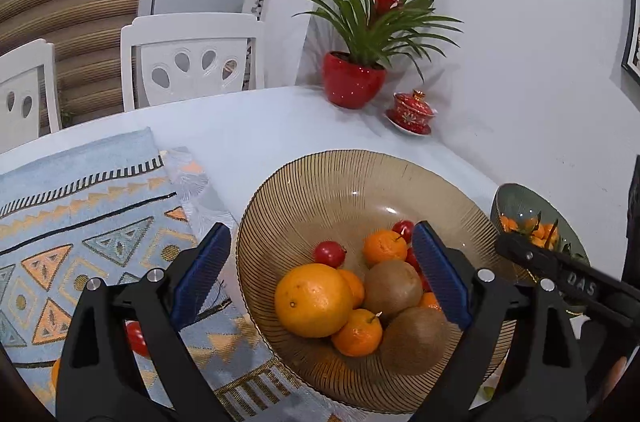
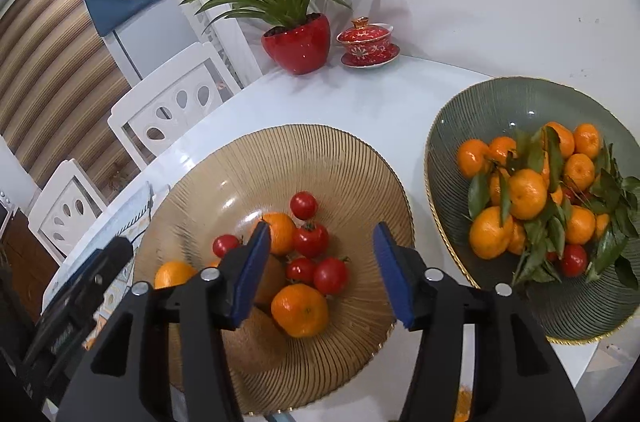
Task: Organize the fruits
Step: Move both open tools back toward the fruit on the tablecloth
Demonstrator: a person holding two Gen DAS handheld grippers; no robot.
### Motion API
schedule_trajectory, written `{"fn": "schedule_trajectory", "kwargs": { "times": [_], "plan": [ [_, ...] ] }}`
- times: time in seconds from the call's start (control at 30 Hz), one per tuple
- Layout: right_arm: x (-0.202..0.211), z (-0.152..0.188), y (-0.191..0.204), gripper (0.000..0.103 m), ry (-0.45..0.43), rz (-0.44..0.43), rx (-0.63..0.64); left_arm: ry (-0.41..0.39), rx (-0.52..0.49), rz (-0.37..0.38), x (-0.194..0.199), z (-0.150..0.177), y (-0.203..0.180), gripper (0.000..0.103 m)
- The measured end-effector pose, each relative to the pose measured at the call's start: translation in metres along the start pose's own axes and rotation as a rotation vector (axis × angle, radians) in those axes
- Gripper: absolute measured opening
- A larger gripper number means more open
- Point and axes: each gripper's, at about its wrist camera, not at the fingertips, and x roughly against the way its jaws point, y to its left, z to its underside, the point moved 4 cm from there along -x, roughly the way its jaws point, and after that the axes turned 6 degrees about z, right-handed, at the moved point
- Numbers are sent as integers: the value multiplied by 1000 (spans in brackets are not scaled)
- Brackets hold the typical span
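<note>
An amber ribbed glass bowl (image 1: pixel 328 178) (image 2: pixel 280 150) holds a large orange (image 1: pixel 314 300), mandarins (image 1: pixel 384 246) (image 2: pixel 300 310), two kiwis (image 1: pixel 394 286) and cherry tomatoes (image 1: pixel 329 253) (image 2: pixel 310 240). My left gripper (image 1: pixel 320 274) hangs open over the bowl's near side, nothing between its blue pads. My right gripper (image 2: pixel 318 268) is open too, above the tomatoes and a mandarin. A green bowl (image 2: pixel 500 110) (image 1: pixel 516 198) to the right is full of leafy mandarins (image 2: pixel 526 194) with a tomato (image 2: pixel 573 260). A loose tomato (image 1: pixel 137 338) lies on the mat under the left gripper.
A patterned blue table mat (image 1: pixel 88 222) covers the table's left part. A red pot with a plant (image 1: pixel 354 84) (image 2: pixel 298 42) and a red lidded cup on a saucer (image 1: pixel 412 112) (image 2: pixel 366 40) stand by the wall. White chairs (image 1: pixel 192 58) (image 2: pixel 168 110) line the far edge.
</note>
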Motion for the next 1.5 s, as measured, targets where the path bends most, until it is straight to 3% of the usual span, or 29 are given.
{"fn": "schedule_trajectory", "kwargs": {
  "times": [0.43, 0.53, 0.7, 0.93, 1.03, 1.13, 1.3, 1.5],
  "plan": [
    [48, 11, 1, 55, -22, -9, 47, -77, -104, 51, 46, -13, -46, 92],
    [66, 11, 4, 62, -49, -15, 58, -73, -127, 57, 63, -11, -53, 92],
    [86, 19, 14, 62, -70, -68, 52, -64, -192, -22, 93, 0, -50, 94],
    [90, 61, 65, 64, -85, -140, 141, -88, -186, -167, 158, 34, 4, 97],
    [96, 83, 103, 75, -120, -140, 245, -82, -150, -249, 180, 49, 38, 97],
    [101, 104, 133, 78, -147, -163, 320, -71, -94, -302, 198, 65, 74, 97],
    [90, 139, 168, 88, -159, -155, 405, -22, -8, -397, 205, 98, 129, 98],
    [66, 178, 198, 92, -199, -95, 550, -12, 110, -428, 198, 131, 174, 98]
  ]
}}
